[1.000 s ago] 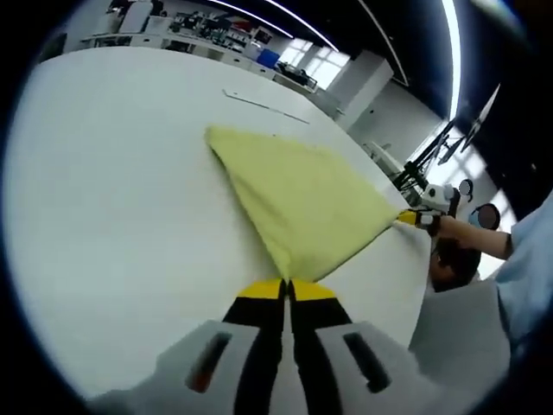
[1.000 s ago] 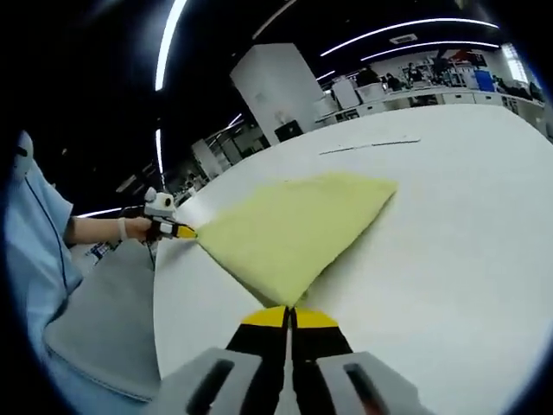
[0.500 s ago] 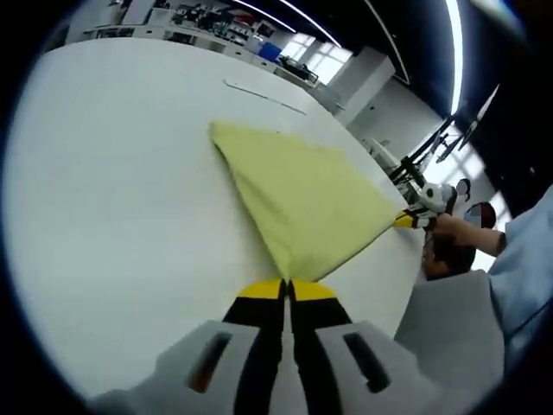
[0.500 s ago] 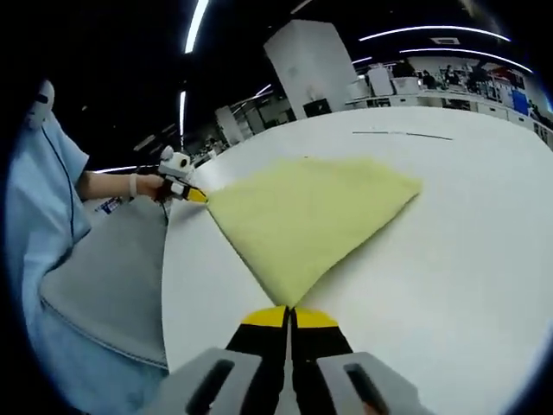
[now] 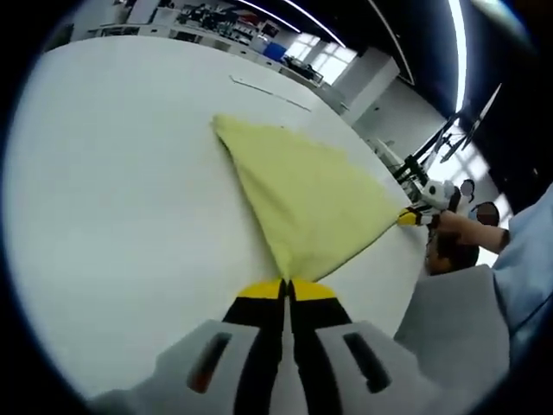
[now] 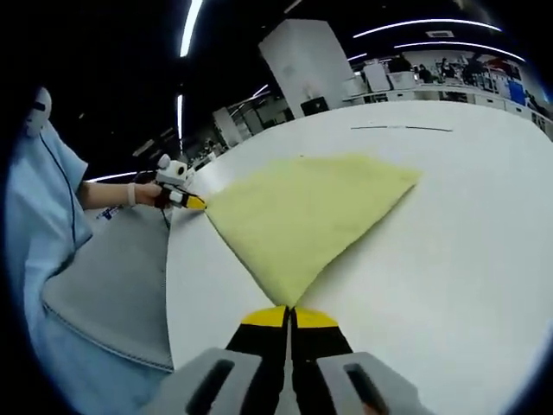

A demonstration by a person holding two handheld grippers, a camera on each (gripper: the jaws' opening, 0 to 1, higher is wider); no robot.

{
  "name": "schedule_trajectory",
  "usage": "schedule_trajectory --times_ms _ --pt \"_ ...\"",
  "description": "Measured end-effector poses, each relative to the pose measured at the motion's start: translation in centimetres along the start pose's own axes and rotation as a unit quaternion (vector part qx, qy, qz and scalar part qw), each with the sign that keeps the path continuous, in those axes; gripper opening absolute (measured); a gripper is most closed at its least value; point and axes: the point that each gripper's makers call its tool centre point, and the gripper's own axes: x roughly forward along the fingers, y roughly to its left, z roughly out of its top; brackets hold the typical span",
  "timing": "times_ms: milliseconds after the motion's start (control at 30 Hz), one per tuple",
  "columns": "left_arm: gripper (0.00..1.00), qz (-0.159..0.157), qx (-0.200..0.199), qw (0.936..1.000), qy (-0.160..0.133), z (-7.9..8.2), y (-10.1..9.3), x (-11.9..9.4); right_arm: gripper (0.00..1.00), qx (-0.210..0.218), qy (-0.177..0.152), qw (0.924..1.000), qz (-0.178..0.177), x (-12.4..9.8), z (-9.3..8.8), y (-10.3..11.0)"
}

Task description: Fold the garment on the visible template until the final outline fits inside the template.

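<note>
A pale yellow garment (image 5: pixel 302 199) lies folded on the white table (image 5: pixel 112 199), spread taut between both grippers. My left gripper (image 5: pixel 288 287) is shut on its near corner in the left gripper view. The right gripper (image 5: pixel 406 219), held by a hand, pinches the far right corner there. In the right gripper view the same garment (image 6: pixel 302 212) fans out from my right gripper (image 6: pixel 289 313), which is shut on its corner. The left gripper (image 6: pixel 192 201) grips the opposite corner at the table's left edge. A thin dark template line (image 5: pixel 268 92) runs beyond the cloth.
A person in a light blue top (image 6: pixel 43 225) stands at the table's edge, with a grey sheet (image 6: pixel 112 294) hanging beside it. Desks and equipment (image 5: pixel 216 17) line the far wall. The template line (image 6: pixel 402 128) lies on the table (image 6: pixel 458 259) behind the garment.
Both views shifted slightly with the hands. The garment stays stretched between the two shut grippers, with no visible change in the fold.
</note>
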Motion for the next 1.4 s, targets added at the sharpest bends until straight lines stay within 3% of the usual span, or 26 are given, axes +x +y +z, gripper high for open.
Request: schedule_trajectory --times_ms 433,533,633,767,900,1000,1200,1400 --pt "0.00 0.004 0.020 0.9997 -0.015 0.0 -0.1 0.0 0.00 0.022 -0.006 0.9997 -0.003 0.0 0.0 0.2" --pt "0.09 -0.002 0.025 0.9994 -0.022 0.3 -0.4 -0.1 0.01 0.029 -0.017 0.9994 -0.010 -0.3 0.4 0.1" --pt "0.28 0.004 0.038 0.9984 -0.043 1.3 -0.6 -0.3 0.06 0.026 -0.028 0.9990 -0.021 -1.0 0.9 0.0" --pt "0.46 0.007 0.061 0.9966 -0.055 2.0 -0.8 -0.7 0.19 0.025 -0.055 0.9976 -0.033 -2.0 2.2 0.1" --pt "0.62 0.018 0.084 0.9936 -0.073 2.8 -0.8 -1.1 0.26 0.014 -0.060 0.9971 -0.045 -2.6 2.7 0.0" --pt "0.76 0.021 0.100 0.9911 -0.085 3.3 -1.2 -1.4 0.38 0.009 -0.068 0.9961 -0.056 -2.9 3.2 -0.1" --pt "0.97 0.035 0.145 0.9855 -0.080 3.0 -2.1 -1.9 0.58 -0.001 -0.072 0.9943 -0.079 -3.4 3.8 1.0" --pt "0.99 0.041 0.170 0.9808 -0.087 3.2 -2.9 -2.5 0.90 -0.013 -0.072 0.9915 -0.108 -3.2 3.3 1.8"
